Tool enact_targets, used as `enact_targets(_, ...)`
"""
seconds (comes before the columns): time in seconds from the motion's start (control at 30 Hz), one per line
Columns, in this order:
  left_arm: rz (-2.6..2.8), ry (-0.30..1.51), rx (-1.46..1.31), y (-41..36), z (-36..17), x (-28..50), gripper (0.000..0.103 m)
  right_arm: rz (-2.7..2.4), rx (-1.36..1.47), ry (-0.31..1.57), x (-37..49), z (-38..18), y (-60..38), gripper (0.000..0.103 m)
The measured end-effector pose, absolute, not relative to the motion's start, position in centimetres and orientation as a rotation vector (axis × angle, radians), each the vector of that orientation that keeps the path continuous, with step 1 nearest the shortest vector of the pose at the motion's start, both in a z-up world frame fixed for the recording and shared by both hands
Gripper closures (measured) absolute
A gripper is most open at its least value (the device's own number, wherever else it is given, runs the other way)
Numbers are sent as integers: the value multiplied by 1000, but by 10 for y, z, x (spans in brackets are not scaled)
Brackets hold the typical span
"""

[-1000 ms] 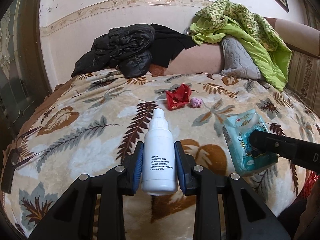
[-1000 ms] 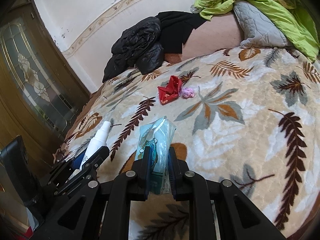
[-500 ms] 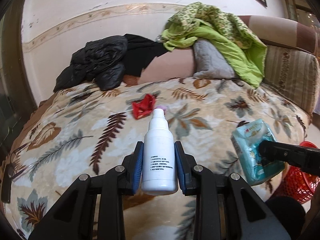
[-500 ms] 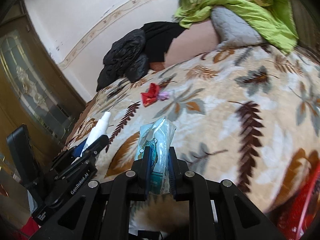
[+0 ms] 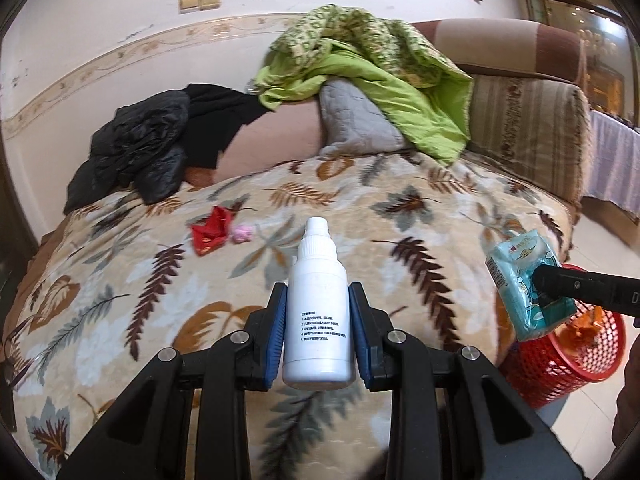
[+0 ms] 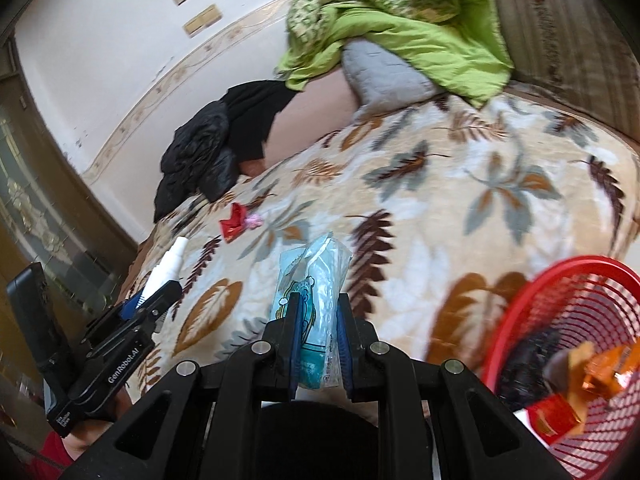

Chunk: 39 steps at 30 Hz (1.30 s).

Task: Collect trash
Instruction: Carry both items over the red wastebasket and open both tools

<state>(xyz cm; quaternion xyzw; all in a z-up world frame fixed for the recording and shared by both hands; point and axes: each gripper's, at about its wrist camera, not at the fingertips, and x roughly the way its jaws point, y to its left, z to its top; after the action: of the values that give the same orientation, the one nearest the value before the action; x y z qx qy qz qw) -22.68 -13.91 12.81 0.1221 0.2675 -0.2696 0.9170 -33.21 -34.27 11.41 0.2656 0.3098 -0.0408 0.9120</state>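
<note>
- Left gripper (image 5: 318,322): jaws clamped on a white bottle (image 5: 319,316), blue pads pressing both sides of the body, cap pointing away from the camera. Held in the air over the bed (image 5: 440,216).
- Bottle label: a few lines of small black print, too small to read.
- Right gripper (image 6: 318,344): jaws closed tight on a light-blue tissue pack (image 6: 314,300), squeezing it flat at the lower end. Pack carries a cartoon print; a small red heart and some writing show near its top in the left wrist view, not legible.
- In the right wrist view the left gripper's body reads "GenRobot.AI" in white; another small line of print lower down cannot be read.
- Red mesh basket (image 6: 572,320) sits on the floor beside the bed's edge, to the right of the tissue pack. It holds orange and red wrappers.
- On the bed's leaf-patterned blanket (image 5: 120,280), well ahead of both grippers: a crumpled red wrapper (image 5: 210,230) with a small pink scrap (image 5: 243,233) just beside it.
- Far side of the bed: black jacket (image 5: 136,152), grey pillow (image 5: 358,126), green quilt (image 5: 372,64).
</note>
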Motion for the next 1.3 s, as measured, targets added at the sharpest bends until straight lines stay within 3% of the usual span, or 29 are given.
enact_targets(0.7,-801,512,347,-238,147,-281,74,-303,606,582,-427,123,-413,86)
enact_targets(1.3,-1150,730,359,-328,136,-317,74,-475,649,562,-483,120,-468,84)
